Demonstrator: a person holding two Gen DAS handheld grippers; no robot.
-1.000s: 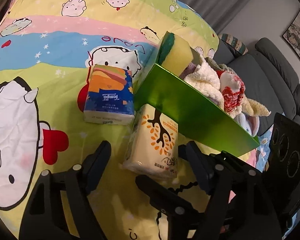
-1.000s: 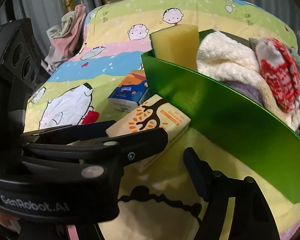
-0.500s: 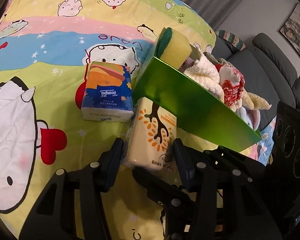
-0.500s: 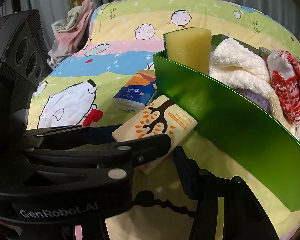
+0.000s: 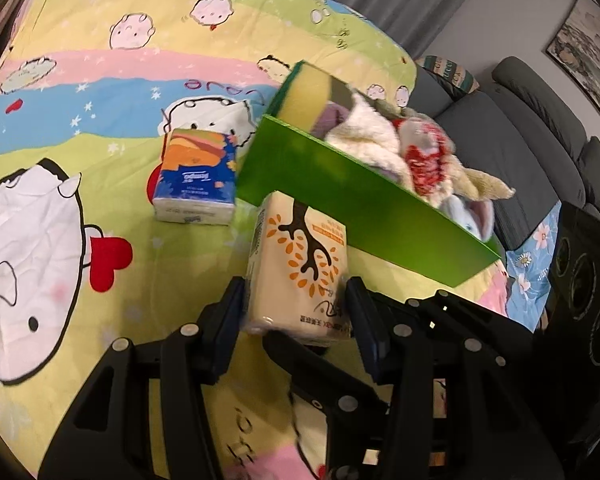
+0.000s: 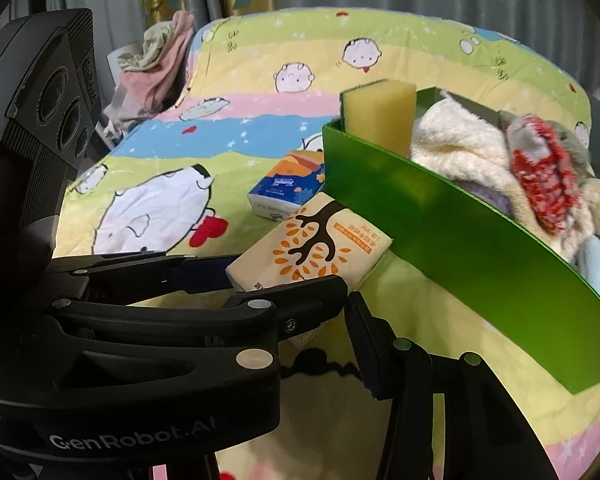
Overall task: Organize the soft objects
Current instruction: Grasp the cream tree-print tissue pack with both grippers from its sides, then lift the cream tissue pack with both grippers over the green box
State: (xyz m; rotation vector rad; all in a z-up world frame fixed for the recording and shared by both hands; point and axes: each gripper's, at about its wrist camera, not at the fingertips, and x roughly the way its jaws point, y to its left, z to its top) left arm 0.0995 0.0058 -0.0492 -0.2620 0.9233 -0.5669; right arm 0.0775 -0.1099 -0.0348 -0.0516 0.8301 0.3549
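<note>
Fingers (image 5: 232, 312) of left gripper (image 5: 296, 312) clamp tissue pack (image 5: 300, 264) sides; right gripper (image 6: 320, 320) grips same pack end; green box (image 5: 364, 204) upper right, pack's long axis pointing there.

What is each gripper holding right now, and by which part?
Both hold the cream tissue pack at its near end: left gripper on its long sides, right gripper apparently likewise, though one finger is hidden.

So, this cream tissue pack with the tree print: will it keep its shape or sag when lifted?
The cream tissue pack is probably soft: its wrapper dents where the left gripper squeezes it. It looks light, and holds roughly flat with its far end unsupported. The glossy film may slip.
</note>
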